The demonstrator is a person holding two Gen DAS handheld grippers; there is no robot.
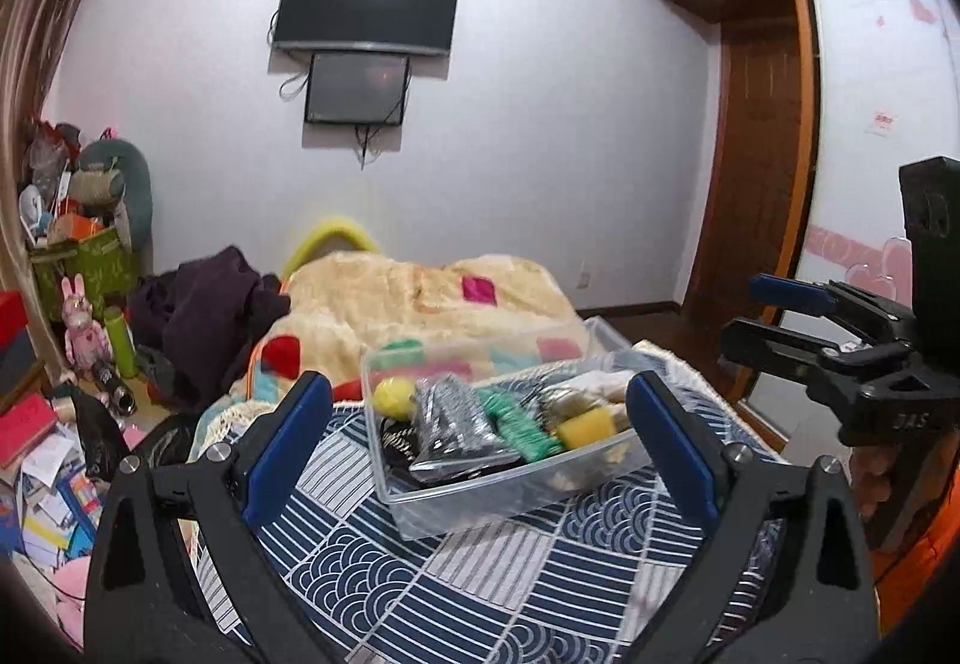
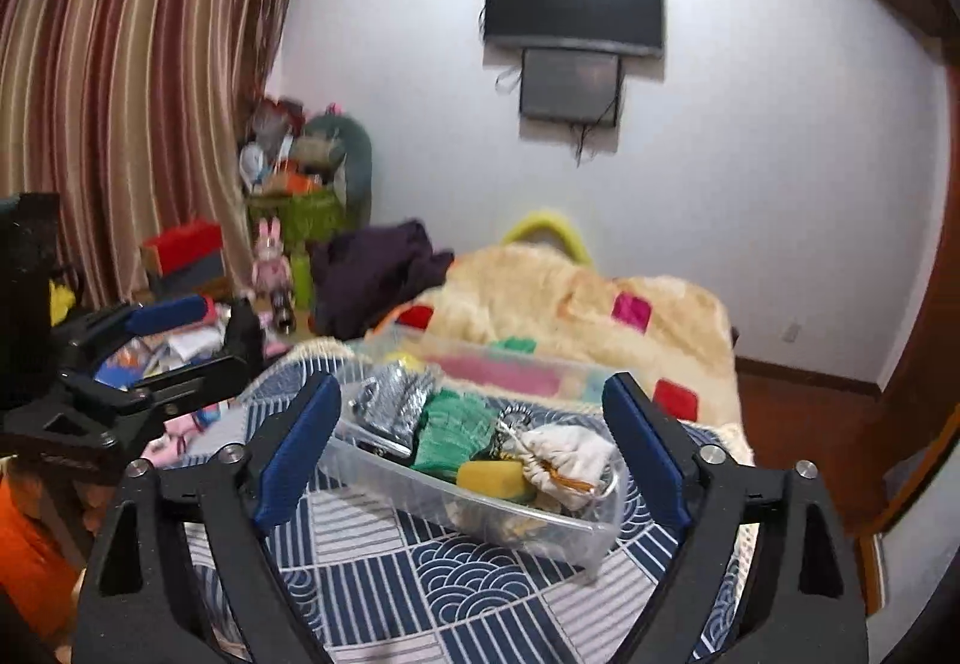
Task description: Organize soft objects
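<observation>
- My right hand-held gripper (image 2: 471, 454) hangs over the bed, jaws spread wide, nothing between the pads.
- My left hand-held gripper (image 1: 480, 445) is wide as well, empty, hovering beside the right one.
- Just ahead of both sits the clear plastic bin (image 2: 480, 514) on the blue patterned bedspread (image 2: 420, 592), framed between my fingers in each wrist view.
- Inside the bin: a yellow sponge (image 2: 495, 478) nearest my right gripper, a white drawstring pouch (image 2: 564, 454) touching it on the right, a green knitted piece (image 2: 453, 433) behind, a grey patterned pouch (image 2: 393, 412) to the left.
- From the left wrist, a yellow ball (image 1: 393, 397) lies at the bin's far left corner.
- Beyond the bin, a cream fleece blanket (image 1: 420, 298) covers the bed.
</observation>
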